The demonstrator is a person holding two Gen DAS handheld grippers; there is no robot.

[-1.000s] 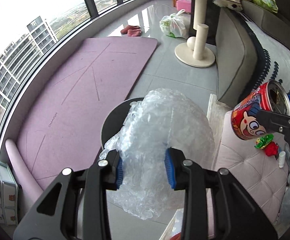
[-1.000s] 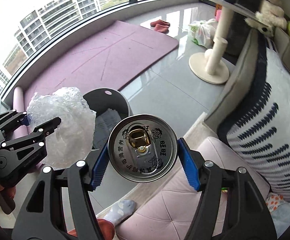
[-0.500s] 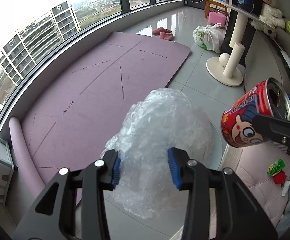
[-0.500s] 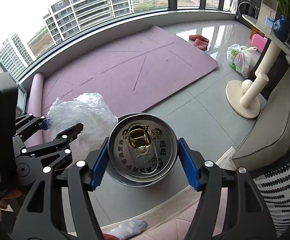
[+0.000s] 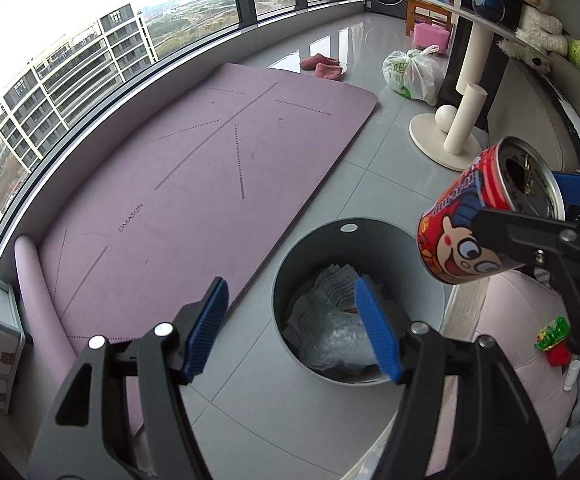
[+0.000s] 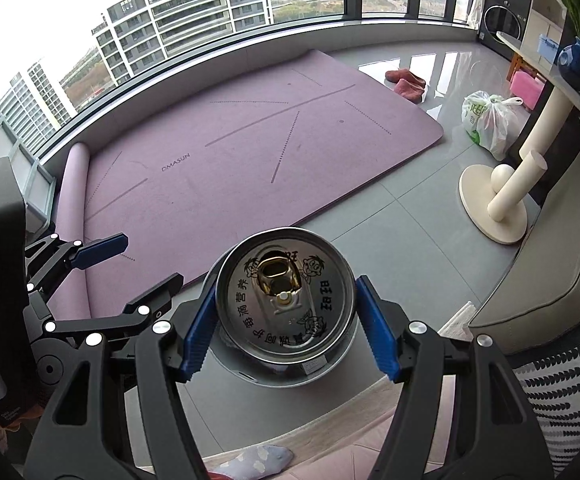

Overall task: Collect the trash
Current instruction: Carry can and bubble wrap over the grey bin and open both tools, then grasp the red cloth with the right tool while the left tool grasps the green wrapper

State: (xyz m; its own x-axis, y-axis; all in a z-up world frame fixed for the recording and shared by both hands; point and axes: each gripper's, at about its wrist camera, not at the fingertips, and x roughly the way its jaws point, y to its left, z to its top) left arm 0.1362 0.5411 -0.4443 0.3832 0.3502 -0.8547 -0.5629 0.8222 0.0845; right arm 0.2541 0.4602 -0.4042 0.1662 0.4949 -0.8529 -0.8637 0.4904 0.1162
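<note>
Left wrist view shows the round grey trash bin (image 5: 357,304) on the tiled floor, beside the purple exercise mat (image 5: 193,184). A crumpled wad of clear bubble wrap (image 5: 334,338) lies inside it on top of some white paper, so that piece of trash counts as collected. The left hand-held gripper (image 5: 292,330) hangs above the bin's near rim with its blue-padded jaws spread wide and nothing between them.

What is left, by my reading, is the red cartoon-printed drink can (image 5: 486,212). The right hand-held gripper (image 6: 285,328) is clamped on the can's sides, with the silver opened top facing its camera. From the left wrist view the can is tilted and held up in the air at the bin's right side, above the rim level and not yet inside. A small green and red wrapper (image 5: 552,338) on the pale pink cushion (image 5: 510,320) may also need picking up later.
</note>
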